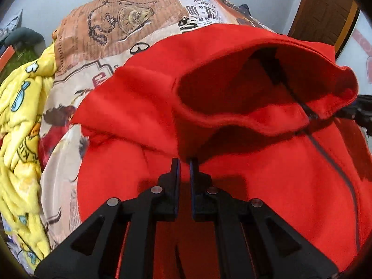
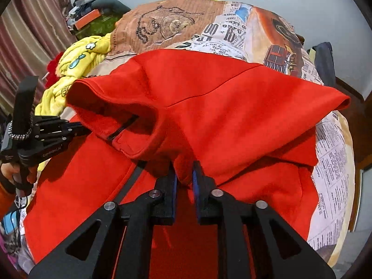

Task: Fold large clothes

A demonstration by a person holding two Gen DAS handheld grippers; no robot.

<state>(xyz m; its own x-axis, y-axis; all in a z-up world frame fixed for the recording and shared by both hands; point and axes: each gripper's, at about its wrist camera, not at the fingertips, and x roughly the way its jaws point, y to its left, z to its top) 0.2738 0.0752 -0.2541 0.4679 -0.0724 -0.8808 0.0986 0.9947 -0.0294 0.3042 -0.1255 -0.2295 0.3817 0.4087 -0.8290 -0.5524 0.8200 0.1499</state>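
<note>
A large red zip jacket lies on a bed with a printed sheet; it also shows in the right wrist view. Its dark zipper runs down the front. My left gripper is shut on a fold of the red fabric and holds it lifted, so the cloth arches open above the body. My right gripper is shut on another fold of the same jacket, lifted likewise. The left gripper shows at the left of the right wrist view.
A crumpled yellow cartoon blanket lies on the left of the bed, also in the right wrist view. Clutter and a curtain stand far left. A wooden door is at far right. Dark clothing hangs at right.
</note>
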